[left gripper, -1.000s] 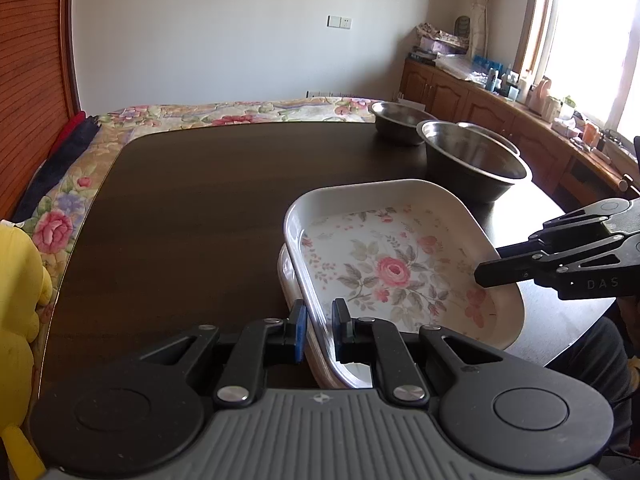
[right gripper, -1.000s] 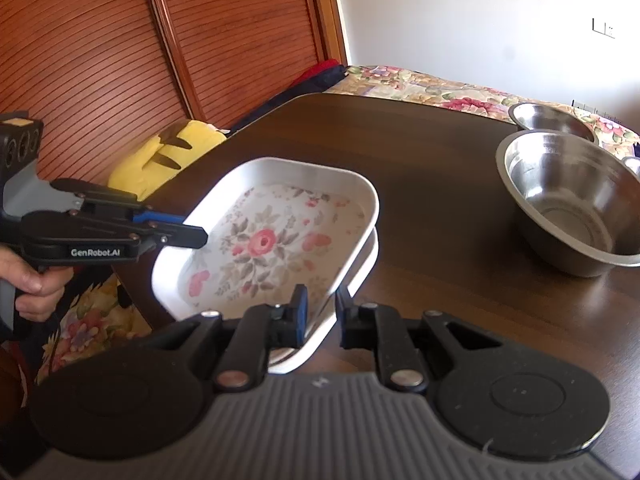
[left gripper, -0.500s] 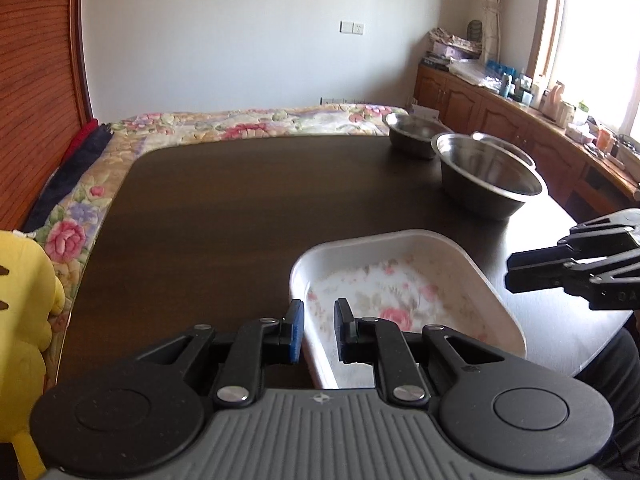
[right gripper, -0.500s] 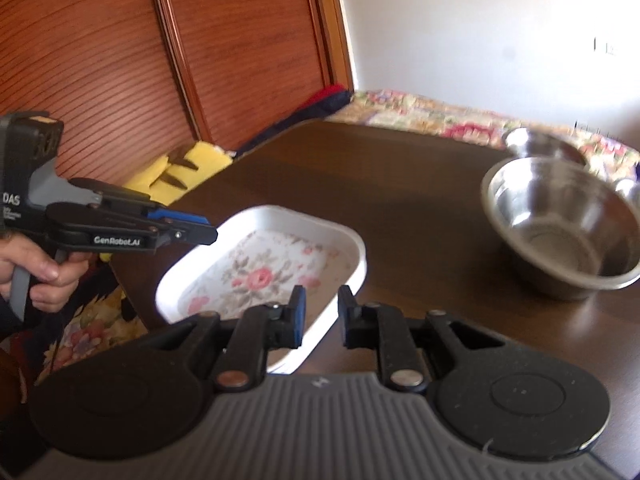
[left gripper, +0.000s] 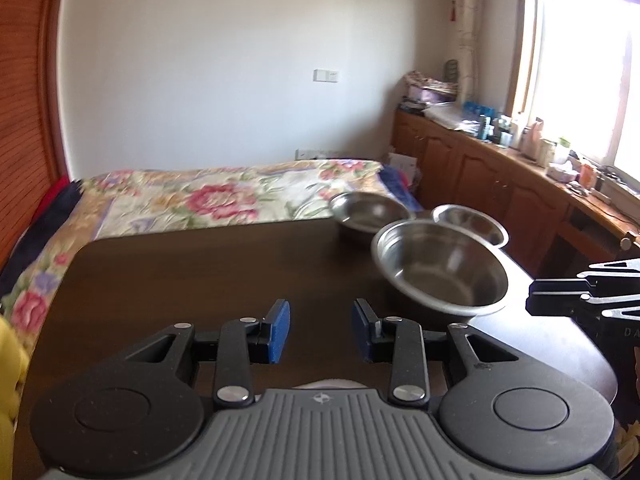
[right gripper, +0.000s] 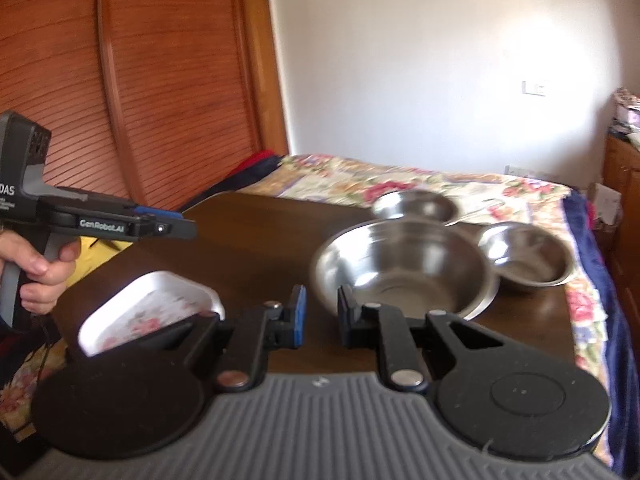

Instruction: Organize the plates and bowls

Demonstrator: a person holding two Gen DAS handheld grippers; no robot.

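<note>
Plate [right gripper: 150, 314] released at seven o'clock; left claw [left gripper: 320, 330] and right claw [right gripper: 322, 316] both spread, empty; bowls [right gripper: 400, 268] next.

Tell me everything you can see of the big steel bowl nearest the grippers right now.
The large steel bowl is round, shiny bare metal with a rolled rim and looks empty. It sits upright on the dark wooden table, in front of two smaller steel bowls, whose rims appear to sit close against or behind it; contact cannot be confirmed. The right gripper is open just before its near rim, not touching. In the left wrist view it lies ahead and to the right.
</note>
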